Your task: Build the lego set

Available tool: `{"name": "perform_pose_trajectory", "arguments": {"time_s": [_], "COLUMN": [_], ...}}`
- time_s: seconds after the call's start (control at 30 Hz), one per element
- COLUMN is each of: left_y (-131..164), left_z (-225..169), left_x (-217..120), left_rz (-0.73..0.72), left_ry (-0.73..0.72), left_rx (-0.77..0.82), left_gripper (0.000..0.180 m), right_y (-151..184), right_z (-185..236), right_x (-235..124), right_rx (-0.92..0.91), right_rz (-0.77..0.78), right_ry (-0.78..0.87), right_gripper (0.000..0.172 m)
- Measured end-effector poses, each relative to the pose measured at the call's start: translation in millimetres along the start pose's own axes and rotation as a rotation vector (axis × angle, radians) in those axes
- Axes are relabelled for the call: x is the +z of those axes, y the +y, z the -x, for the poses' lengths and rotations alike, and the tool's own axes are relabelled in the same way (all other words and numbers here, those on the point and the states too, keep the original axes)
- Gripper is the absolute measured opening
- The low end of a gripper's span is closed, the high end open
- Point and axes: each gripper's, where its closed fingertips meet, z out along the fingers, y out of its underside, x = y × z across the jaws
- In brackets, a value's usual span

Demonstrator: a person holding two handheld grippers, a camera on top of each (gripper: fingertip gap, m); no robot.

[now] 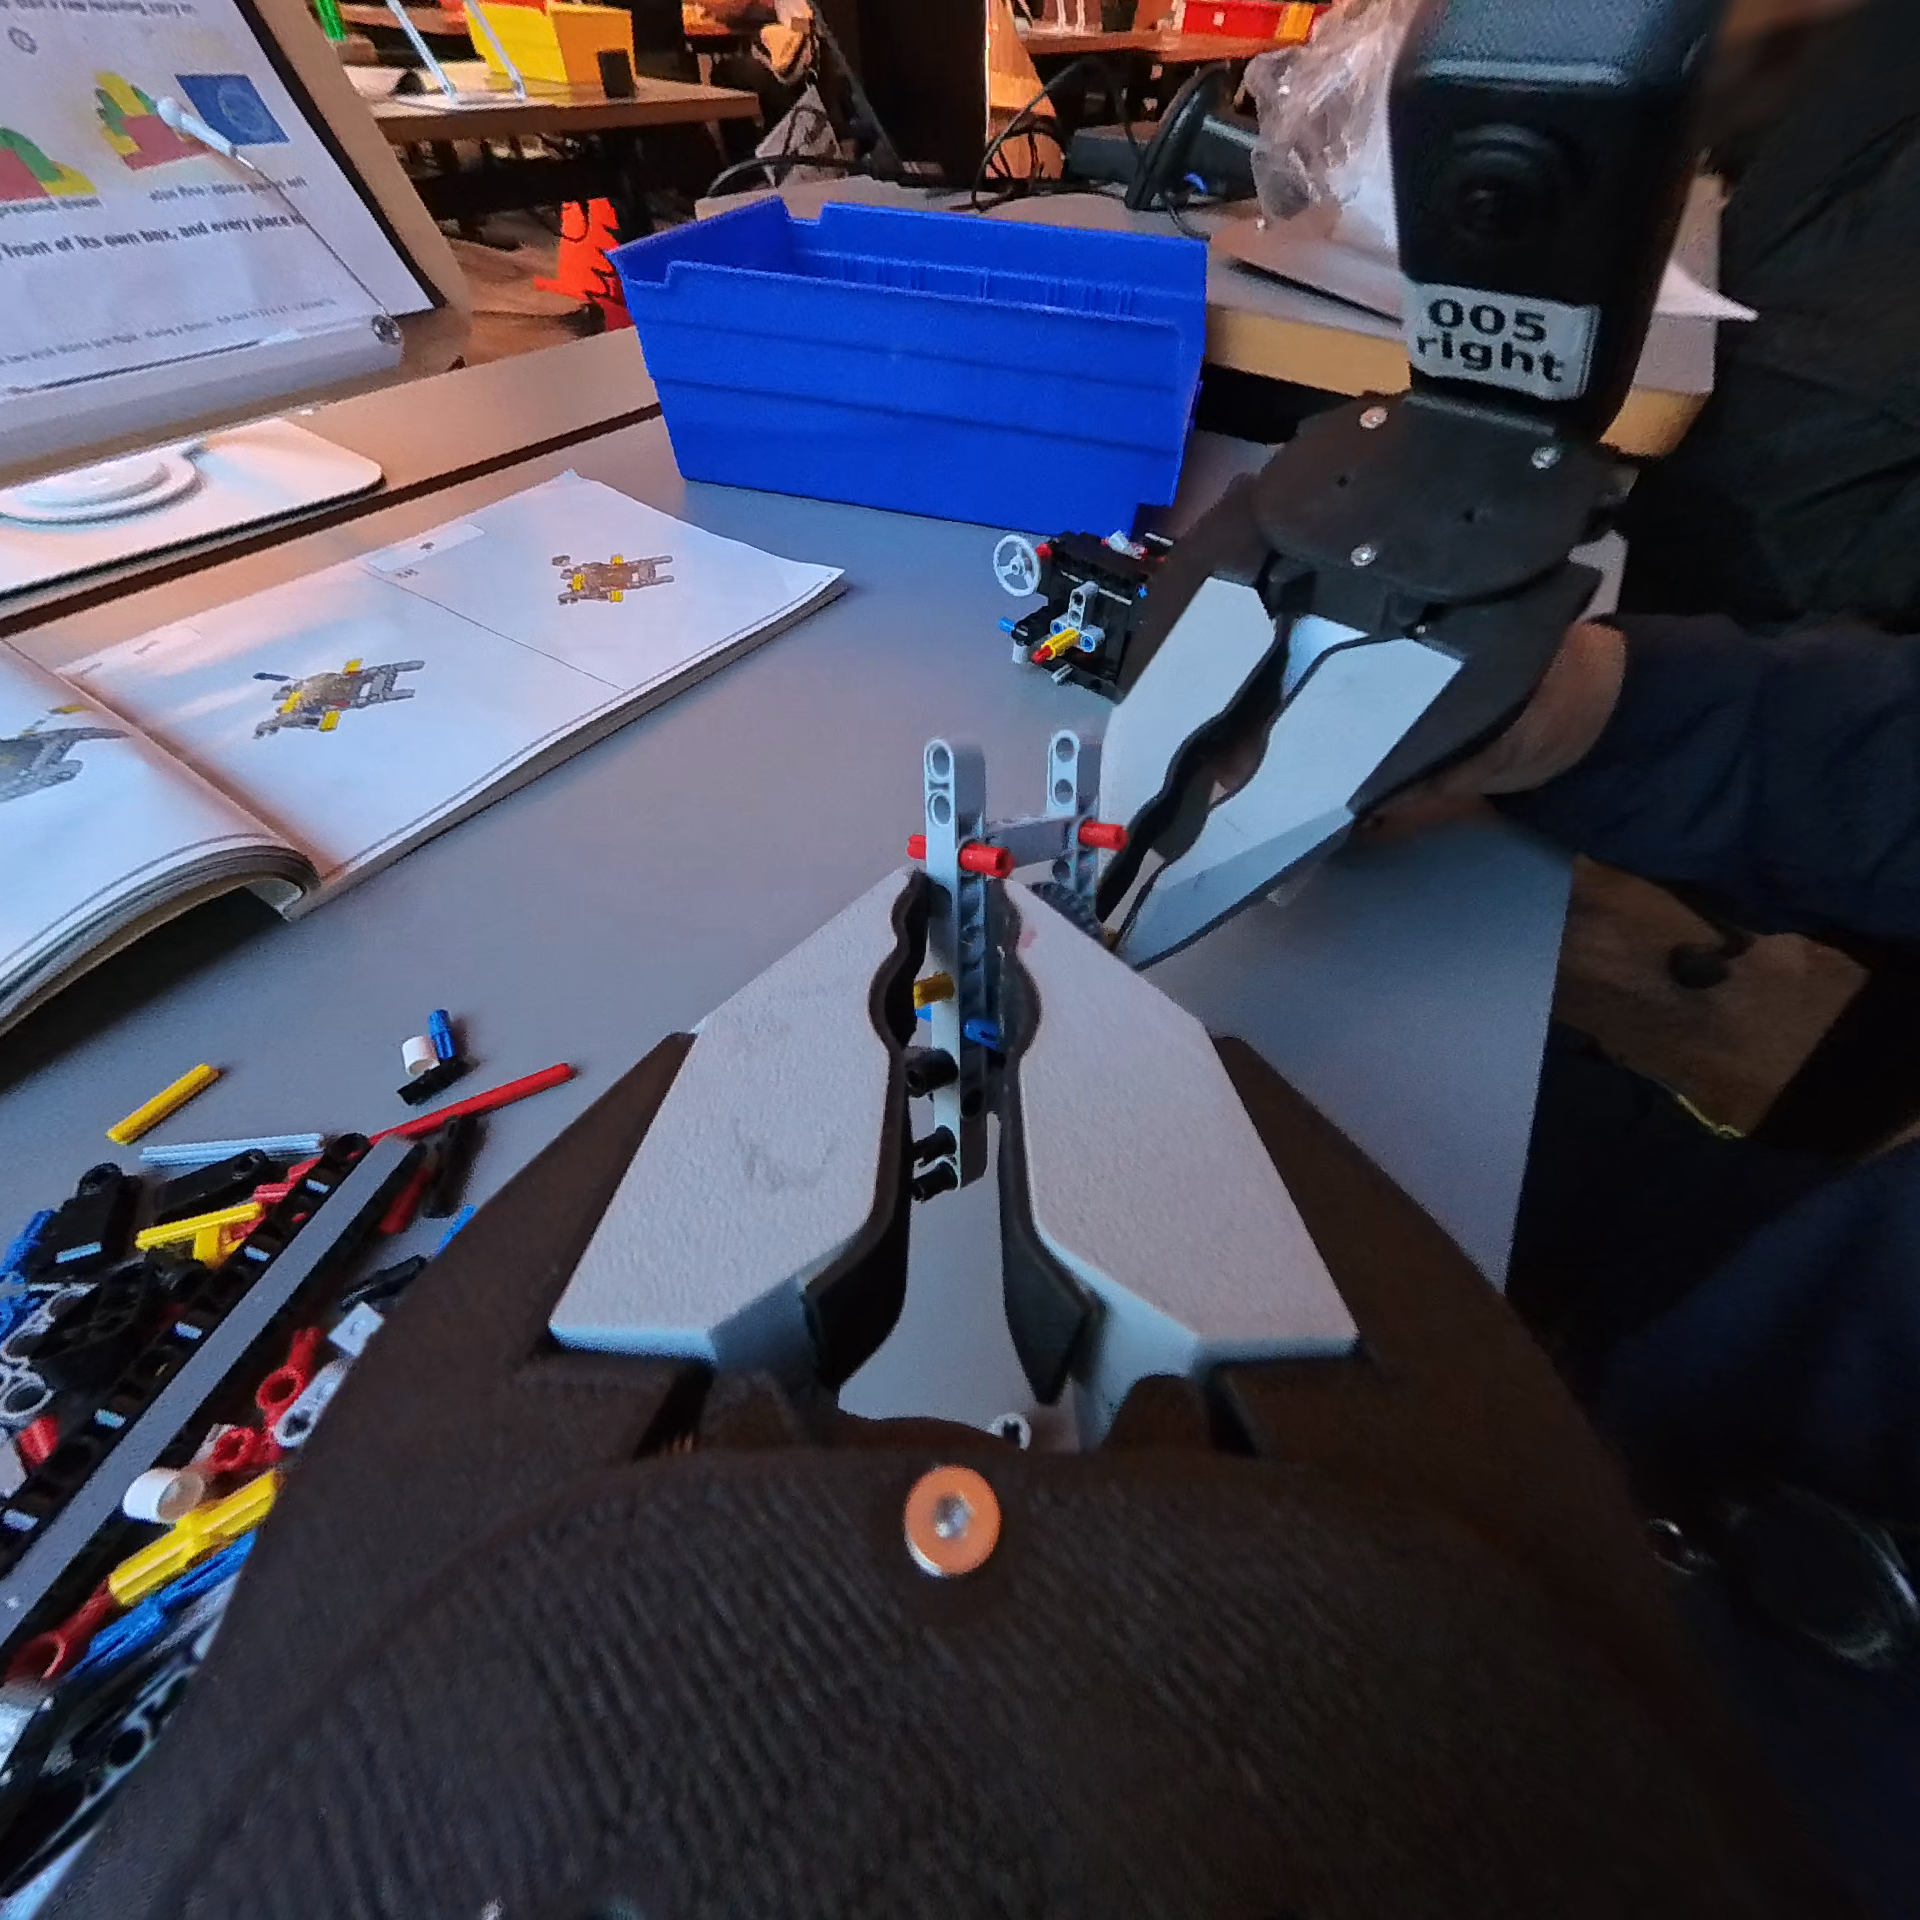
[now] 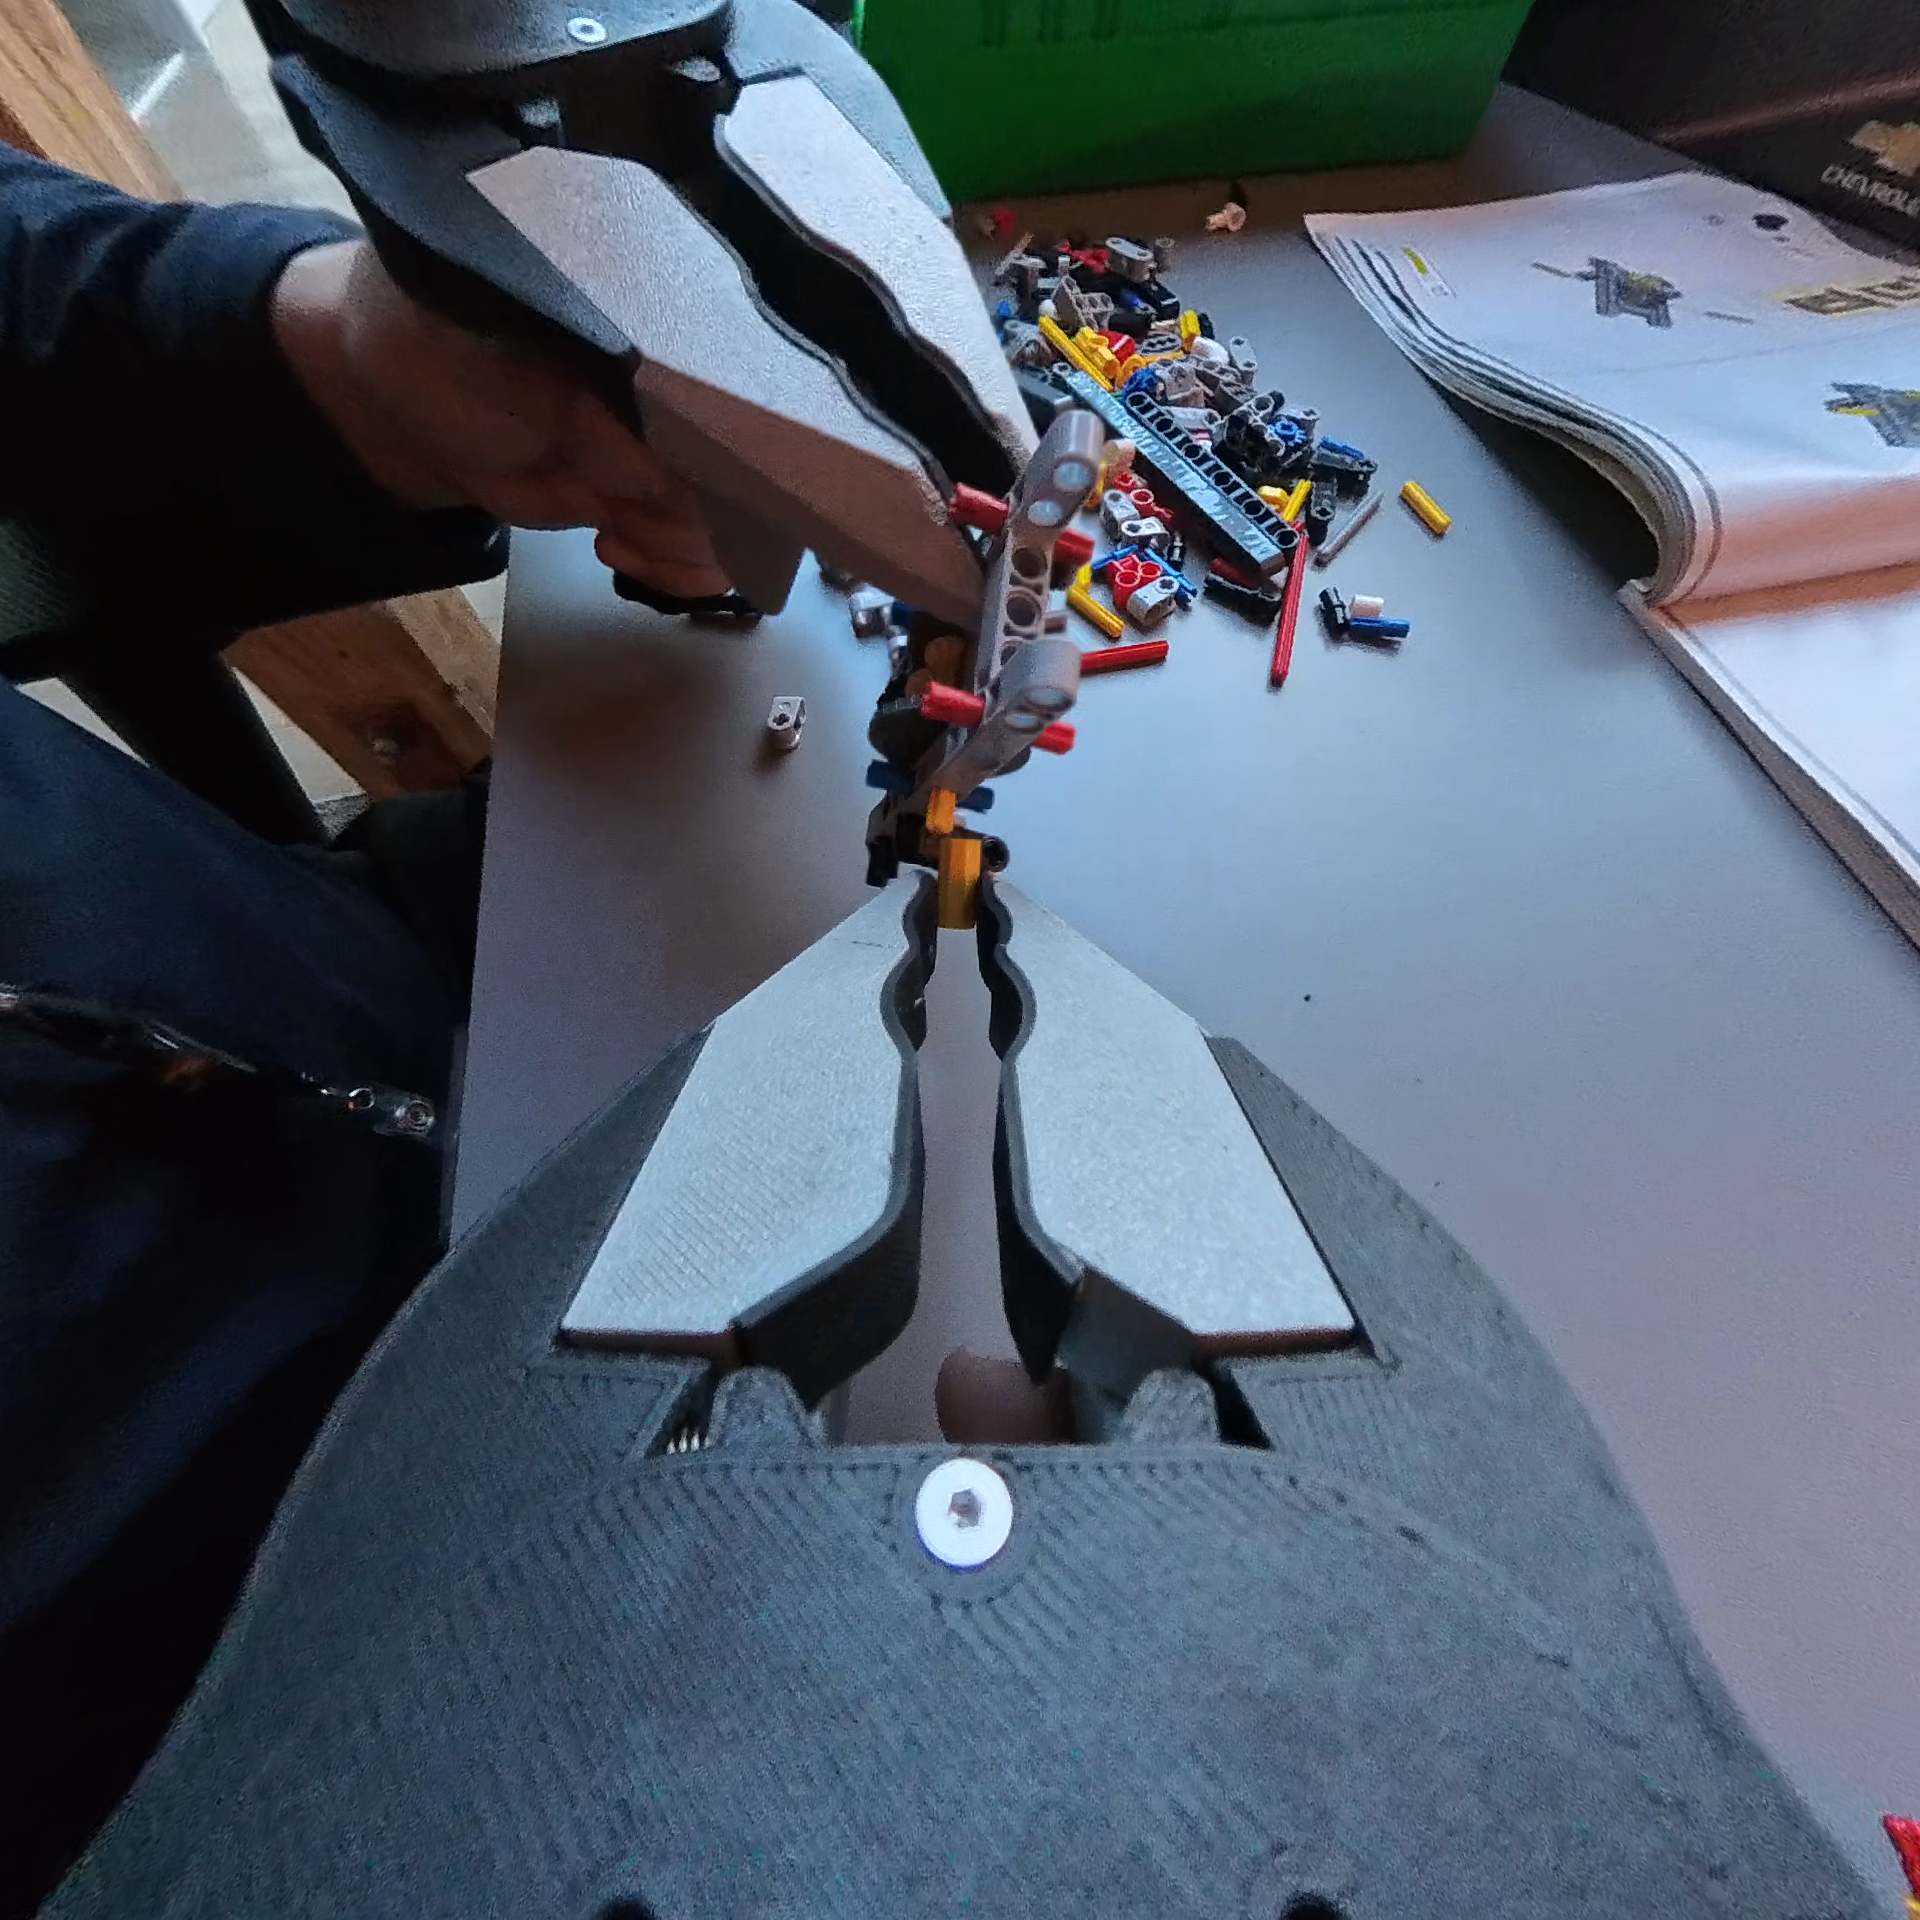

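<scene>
My left gripper [image 1: 961, 914] is clenched on a small brick assembly [image 1: 961, 831], its pads pressed on the long light-grey beam. The assembly has two upright holed grey beams joined by a darker cross beam, with red pins through them, blue, yellow and black pins lower down, and a dark gear at the back. I hold it in the air above the grey tabletop [image 1: 727, 831], near the edge closest to me. My right gripper [image 2: 957, 902] pinches a short orange tube [image 2: 957, 883] at its tips, right at the assembly's lower end. Loose pieces [image 1: 156, 1299] lie heaped toward the tabletop's left side, beside an open booklet [image 1: 416, 665]. At the far edge stands a blue bin [image 1: 914, 364]; I cannot see what is in it. A small black sub-build [image 1: 1081, 613] sits just before it.
</scene>
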Motion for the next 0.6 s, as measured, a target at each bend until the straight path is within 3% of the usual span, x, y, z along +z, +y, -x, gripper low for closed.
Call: {"name": "perform_pose_trajectory", "arguments": {"time_s": [0.6], "left_y": [5.1], "left_z": [0.1], "left_x": [5.9], "left_rz": [0.038], "left_ry": [-0.053], "left_rx": [0.089], "left_gripper": [0.008], "right_y": [5.0], "right_z": [-0.8], "right_x": [-2.1], "right_rx": [0.02], "right_rz": [0.031], "right_ry": [-0.004], "right_gripper": [0.005]}}
